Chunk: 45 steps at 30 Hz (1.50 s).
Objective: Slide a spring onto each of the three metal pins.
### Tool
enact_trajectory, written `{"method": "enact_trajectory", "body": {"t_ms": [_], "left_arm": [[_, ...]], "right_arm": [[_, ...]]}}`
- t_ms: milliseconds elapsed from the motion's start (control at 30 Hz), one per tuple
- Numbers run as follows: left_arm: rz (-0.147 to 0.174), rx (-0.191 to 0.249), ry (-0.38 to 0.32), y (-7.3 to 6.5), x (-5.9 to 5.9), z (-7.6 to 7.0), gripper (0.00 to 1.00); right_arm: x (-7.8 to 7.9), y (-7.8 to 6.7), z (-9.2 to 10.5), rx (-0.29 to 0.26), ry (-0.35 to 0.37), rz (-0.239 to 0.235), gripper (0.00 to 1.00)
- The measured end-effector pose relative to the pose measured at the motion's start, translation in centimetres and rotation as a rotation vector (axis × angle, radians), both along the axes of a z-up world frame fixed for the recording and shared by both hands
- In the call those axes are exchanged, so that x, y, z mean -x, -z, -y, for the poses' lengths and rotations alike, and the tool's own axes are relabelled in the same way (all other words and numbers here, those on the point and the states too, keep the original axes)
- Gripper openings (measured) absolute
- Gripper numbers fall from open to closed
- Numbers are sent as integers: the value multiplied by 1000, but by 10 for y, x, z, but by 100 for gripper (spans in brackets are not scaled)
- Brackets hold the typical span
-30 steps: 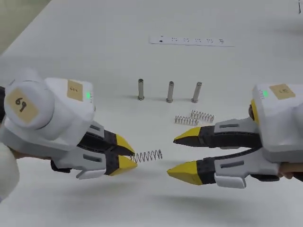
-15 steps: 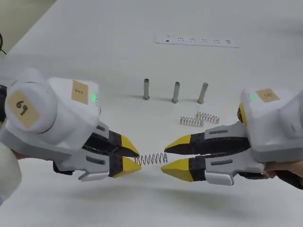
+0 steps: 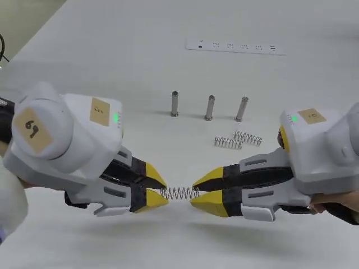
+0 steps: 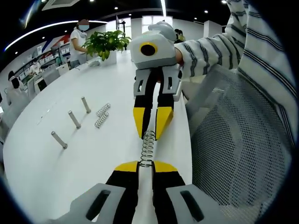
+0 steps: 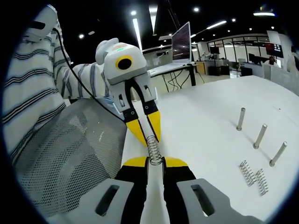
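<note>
Above a white table [image 3: 112, 67], the left gripper [image 3: 162, 190] and right gripper [image 3: 195, 193] meet tip to tip, each with its jaws drawn narrow on one end of a spring [image 3: 179, 193] that stretches level between them. Beyond it, three pins [image 3: 210, 107] stand upright in a row, all bare. Two loose springs [image 3: 238, 140] lie side by side near the right-hand pin.

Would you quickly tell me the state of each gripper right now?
Left gripper: closed on one end of the spring.
Right gripper: closed on the same spring's other end.
</note>
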State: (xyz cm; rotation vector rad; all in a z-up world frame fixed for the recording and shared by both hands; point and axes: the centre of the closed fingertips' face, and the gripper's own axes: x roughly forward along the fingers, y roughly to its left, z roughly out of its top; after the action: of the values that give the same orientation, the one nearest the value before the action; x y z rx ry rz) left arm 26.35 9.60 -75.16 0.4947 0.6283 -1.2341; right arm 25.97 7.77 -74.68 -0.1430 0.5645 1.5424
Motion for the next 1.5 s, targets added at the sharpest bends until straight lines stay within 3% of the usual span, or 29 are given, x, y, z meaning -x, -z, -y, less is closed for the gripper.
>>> {"method": "enact_trajectory", "body": {"t_ms": [267, 400, 600, 667, 867, 1167, 1500], "left_arm": [[-10, -4, -14, 3, 0, 0, 2], [-37, 9, -26, 5, 3, 1, 2], [-42, 29, -18, 9, 7, 7, 2], [-36, 39, -13, 9, 7, 9, 2], [-27, 77, -17, 9, 5, 17, 2], [-25, 128, -33, 10, 2, 26, 2], [-74, 200, -89, 6, -3, 36, 2]], "right_arm": [[0, 3, 0, 2, -6, 4, 8], [4, 4, 1, 11, -13, -26, 8], [8, 2, 6, 21, -18, -46, 8], [8, -1, 7, 15, -3, -77, 7], [5, -8, 11, 21, 4, -61, 7], [3, -7, 20, 76, -2, -47, 7], [-1, -16, 26, 132, -4, -7, 7]]}}
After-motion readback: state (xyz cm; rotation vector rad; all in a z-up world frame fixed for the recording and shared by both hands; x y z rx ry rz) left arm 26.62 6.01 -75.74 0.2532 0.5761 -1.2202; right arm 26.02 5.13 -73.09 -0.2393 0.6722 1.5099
